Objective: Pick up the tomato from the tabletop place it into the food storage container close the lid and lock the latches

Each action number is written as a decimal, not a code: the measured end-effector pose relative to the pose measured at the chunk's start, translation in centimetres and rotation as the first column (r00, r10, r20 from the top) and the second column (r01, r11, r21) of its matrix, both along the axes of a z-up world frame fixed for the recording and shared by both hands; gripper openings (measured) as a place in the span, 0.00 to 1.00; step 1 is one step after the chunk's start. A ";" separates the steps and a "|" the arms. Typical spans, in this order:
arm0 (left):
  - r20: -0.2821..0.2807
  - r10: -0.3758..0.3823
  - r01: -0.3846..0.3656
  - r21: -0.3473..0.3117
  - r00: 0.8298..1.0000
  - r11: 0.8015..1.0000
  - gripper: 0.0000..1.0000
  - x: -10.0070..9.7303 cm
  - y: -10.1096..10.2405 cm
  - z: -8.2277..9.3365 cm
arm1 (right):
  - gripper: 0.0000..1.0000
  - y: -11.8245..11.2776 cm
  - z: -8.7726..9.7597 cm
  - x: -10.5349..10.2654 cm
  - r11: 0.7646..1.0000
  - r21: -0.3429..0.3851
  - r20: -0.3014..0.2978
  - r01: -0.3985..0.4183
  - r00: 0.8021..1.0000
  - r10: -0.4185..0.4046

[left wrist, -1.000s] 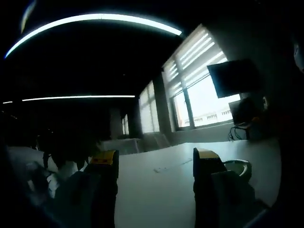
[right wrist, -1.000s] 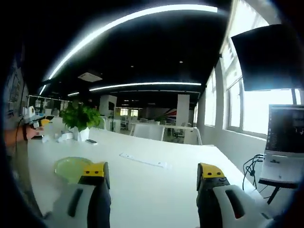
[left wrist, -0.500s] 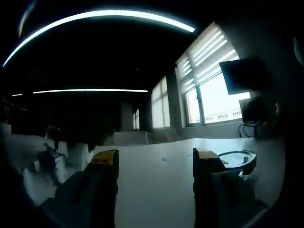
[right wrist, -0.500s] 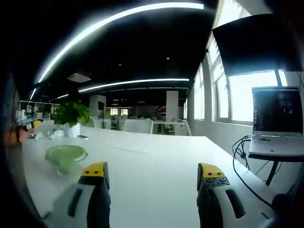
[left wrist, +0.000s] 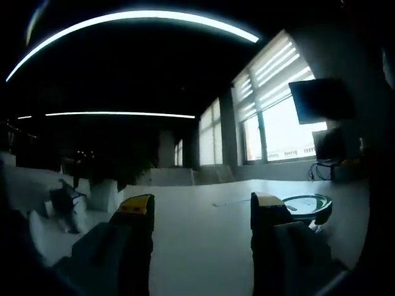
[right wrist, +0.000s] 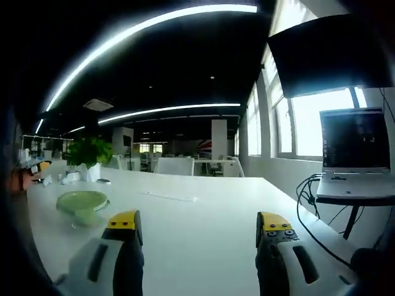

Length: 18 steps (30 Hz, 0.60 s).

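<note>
Potted plant (right wrist: pixel 88 155) on white table (right wrist: pixel 197 228); laptop (right wrist: pixel 354 154) beneath dark wall screen (right wrist: pixel 327 55).

White bench (right wrist: pixel 203 228); on it a pale green lid (right wrist: pixel 82 201). Beyond the lid, a green plant (right wrist: pixel 88 151). Yellow-tipped black jaws.

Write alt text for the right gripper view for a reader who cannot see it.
Open, empty tongs hover over a white table, with a green container at left. A laptop sits at right in a dim office.
</note>
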<state>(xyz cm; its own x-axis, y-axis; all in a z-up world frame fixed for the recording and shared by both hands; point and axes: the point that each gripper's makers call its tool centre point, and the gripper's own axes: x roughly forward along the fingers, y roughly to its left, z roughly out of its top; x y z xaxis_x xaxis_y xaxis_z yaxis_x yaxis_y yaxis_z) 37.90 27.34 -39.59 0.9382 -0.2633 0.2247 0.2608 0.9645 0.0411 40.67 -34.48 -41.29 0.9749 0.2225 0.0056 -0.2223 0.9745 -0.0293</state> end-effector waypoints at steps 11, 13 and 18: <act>-0.036 -0.263 0.265 0.089 0.964 0.960 0.68 0.2 -3.7 -0.5 | 0.72 3.8 1.4 0.2 0.975 -0.035 0.043 -0.221 0.974 0.222; -0.048 -0.287 0.291 0.094 0.957 0.952 0.69 0.4 -4.1 -0.8 | 0.72 4.4 1.4 0.4 0.967 -0.059 0.036 -0.247 0.968 0.249; -0.082 -0.355 0.363 0.123 0.931 0.924 0.69 0.8 -5.7 -1.5 | 0.72 5.4 1.5 0.9 0.952 -0.069 0.028 -0.299 0.953 0.301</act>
<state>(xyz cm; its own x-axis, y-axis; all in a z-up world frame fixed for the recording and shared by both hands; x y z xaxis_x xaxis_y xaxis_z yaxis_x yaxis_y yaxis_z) 38.68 21.66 -41.07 0.7853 -0.6088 0.1127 0.5943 0.7923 0.1382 41.52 -29.09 -39.74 0.8625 0.5058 0.0171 -0.5017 0.8590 -0.1025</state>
